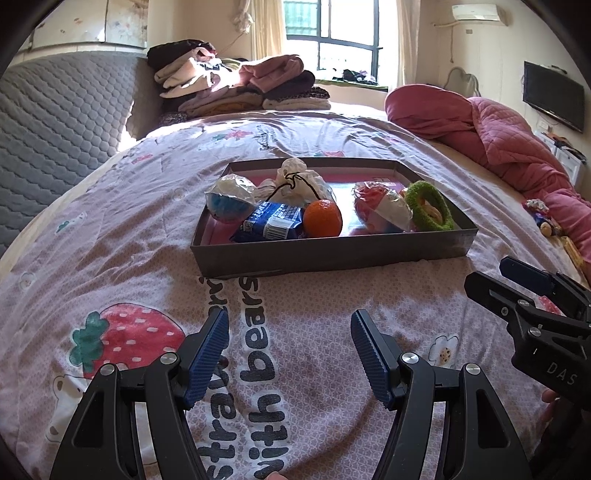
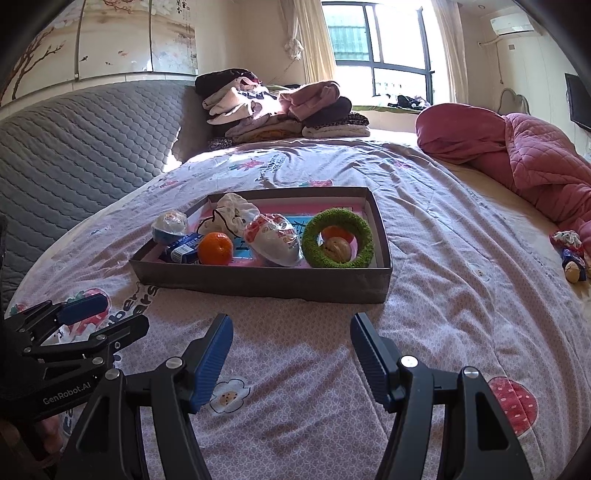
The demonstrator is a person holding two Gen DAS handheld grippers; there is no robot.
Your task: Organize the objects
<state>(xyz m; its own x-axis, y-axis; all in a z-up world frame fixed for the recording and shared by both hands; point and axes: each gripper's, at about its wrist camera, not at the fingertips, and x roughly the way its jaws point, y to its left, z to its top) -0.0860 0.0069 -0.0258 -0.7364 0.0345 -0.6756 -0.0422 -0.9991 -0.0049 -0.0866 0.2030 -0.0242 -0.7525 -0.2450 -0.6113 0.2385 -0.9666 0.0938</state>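
Left wrist view: left gripper (image 1: pixel 288 325) fingers spread wide, empty, above bed (image 1: pixel 110 229); grey box (image 1: pixel 332 251) ahead, holding orange (image 1: pixel 322 218), blue packet (image 1: pixel 271 223), green ring (image 1: pixel 430 205), wrapped items; risk: box wall blocking low approach, crowded contents nudged, orange rolling.

Right wrist view: right gripper (image 2: pixel 291 328) fingers likewise apart, nothing held; walnut (image 2: pixel 335 249) inside green ring; small loose toys (image 2: pixel 570 254) well apart at bed's right edge; pink quilt (image 2: pixel 517 155) beyond; soft bedding may tilt box if pressed.

Folded clothes (image 1: pixel 236 83) stacked by the window (image 1: pixel 332 33); pink quilt (image 1: pixel 498 136); wall television (image 1: pixel 554 96).
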